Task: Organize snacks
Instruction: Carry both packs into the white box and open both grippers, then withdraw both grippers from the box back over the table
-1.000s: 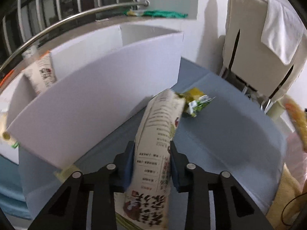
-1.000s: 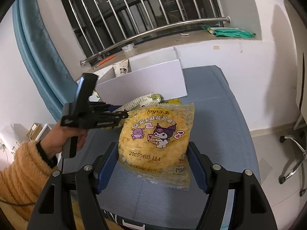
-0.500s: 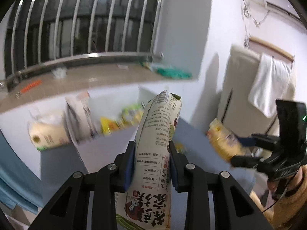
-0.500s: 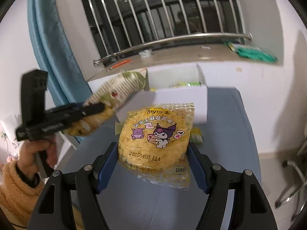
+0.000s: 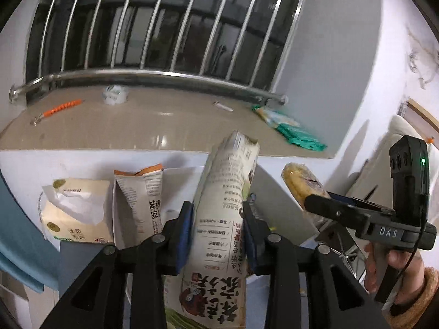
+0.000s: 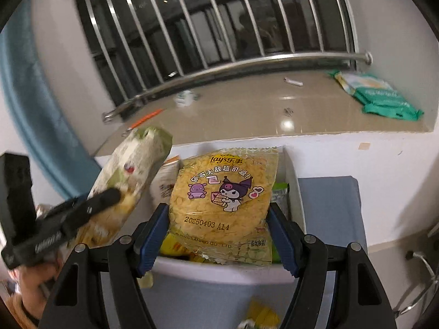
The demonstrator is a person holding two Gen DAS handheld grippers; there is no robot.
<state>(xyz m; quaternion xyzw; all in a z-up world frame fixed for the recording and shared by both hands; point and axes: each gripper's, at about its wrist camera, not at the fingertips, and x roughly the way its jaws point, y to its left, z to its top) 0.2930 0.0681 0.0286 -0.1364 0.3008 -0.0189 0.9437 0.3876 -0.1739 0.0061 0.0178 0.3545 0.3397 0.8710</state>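
Observation:
My left gripper (image 5: 216, 219) is shut on a tall cream-and-green snack bag (image 5: 225, 208), held upright above the white box (image 5: 277, 192). My right gripper (image 6: 219, 235) is shut on a yellow Lay's chip bag (image 6: 222, 200), held over the white box (image 6: 219, 271). The left gripper and its bag show at the left of the right wrist view (image 6: 129, 183). The right gripper with the yellow bag shows at the right of the left wrist view (image 5: 304, 186). An orange-topped white snack bag (image 5: 142, 192) stands in the box.
A tissue pack (image 5: 74, 211) sits left of the box. A tan windowsill (image 6: 260, 115) with a green packet (image 6: 378, 96) and a steel rail (image 6: 233, 65) runs behind. The grey-blue table (image 6: 329, 213) extends right. Small yellow packets (image 6: 260, 315) lie in front of the box.
Both grippers have risen and moved forward over the white box with their bags. The box's inside now shows beneath them.

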